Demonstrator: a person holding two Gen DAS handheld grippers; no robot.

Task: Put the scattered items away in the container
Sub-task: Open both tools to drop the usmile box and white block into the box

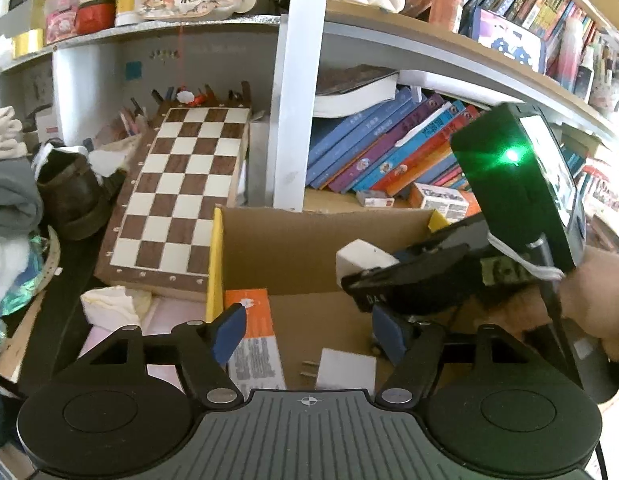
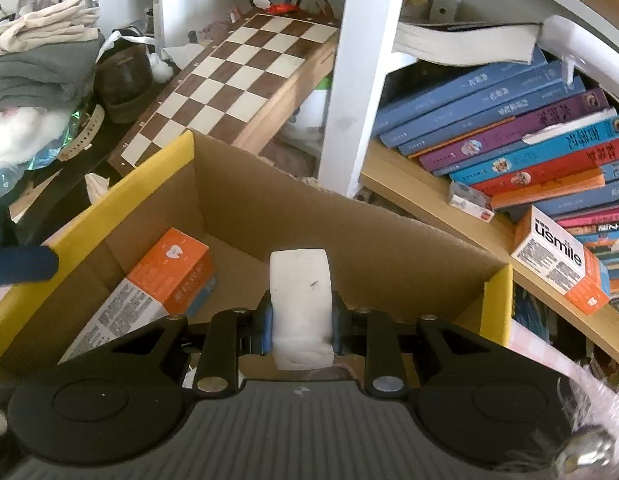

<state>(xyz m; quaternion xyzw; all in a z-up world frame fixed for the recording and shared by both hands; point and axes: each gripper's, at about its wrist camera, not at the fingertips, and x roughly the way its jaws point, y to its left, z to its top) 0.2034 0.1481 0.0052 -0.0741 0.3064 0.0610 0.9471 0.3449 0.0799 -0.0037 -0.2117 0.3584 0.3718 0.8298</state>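
Observation:
A cardboard box [image 1: 309, 248] with yellow flap edges stands open on the desk. On its floor lie an orange-and-white carton [image 1: 249, 340] and a white plug adapter [image 1: 345, 368] with its prongs to the left. My left gripper [image 1: 309, 336] hangs open just above that floor, and its blue pads touch nothing. My right gripper [image 2: 302, 320] is shut on a white rounded block [image 2: 301, 300], held upright over the box [image 2: 309, 216] near its right wall. The same block [image 1: 359, 258] shows in the left wrist view. The orange carton [image 2: 157, 292] lies at the box's left.
A chessboard [image 1: 177, 196] leans behind the box on the left, beside a white shelf post [image 1: 293, 100]. Slanted books [image 1: 389, 152] and a usmile carton [image 2: 561, 260] fill the shelf on the right. Crumpled tissue [image 1: 109, 304], a brown shoe [image 1: 69, 196] and folded clothes [image 2: 37, 60] crowd the left.

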